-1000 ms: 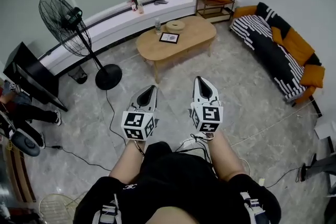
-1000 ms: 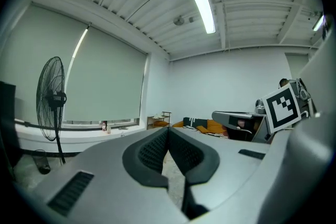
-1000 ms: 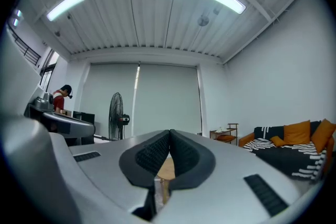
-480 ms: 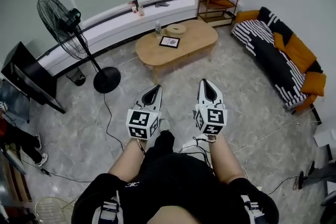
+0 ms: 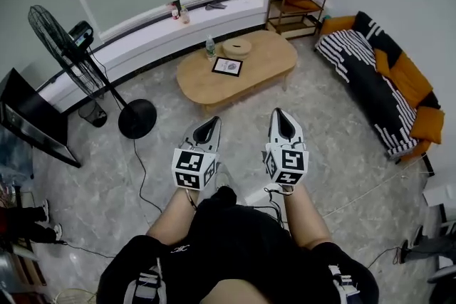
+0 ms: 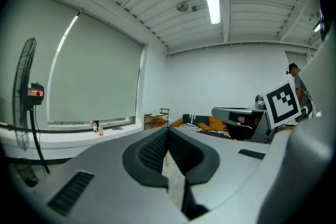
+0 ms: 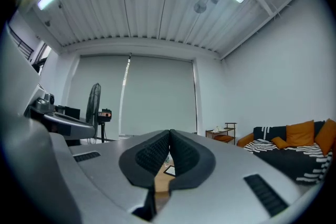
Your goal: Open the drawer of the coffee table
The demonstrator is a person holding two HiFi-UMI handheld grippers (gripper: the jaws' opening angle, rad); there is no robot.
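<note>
An oval wooden coffee table (image 5: 242, 80) stands ahead of me near the window ledge; a framed picture (image 5: 227, 66), a round woven dish (image 5: 237, 48) and a small bottle (image 5: 211, 48) rest on it. No drawer shows from here. My left gripper (image 5: 207, 124) and right gripper (image 5: 282, 116) are held side by side in front of the person's lap, well short of the table, both shut and empty. In the left gripper view the left gripper (image 6: 168, 134) points toward the window and sofa. In the right gripper view a strip of the tabletop (image 7: 164, 177) shows below the shut right gripper (image 7: 170, 136).
A standing fan (image 5: 75, 53) with a round base (image 5: 137, 118) and a trailing cable (image 5: 146, 178) stands left of the table. A striped sofa with orange cushions (image 5: 385, 85) runs along the right. A wooden shelf (image 5: 298, 5) stands in the far corner, a dark screen (image 5: 32, 124) at the left.
The person has walked toward the coffee table carrying both grippers forward; the table sits nearer and the fan has slid left. Both grippers stayed shut.
</note>
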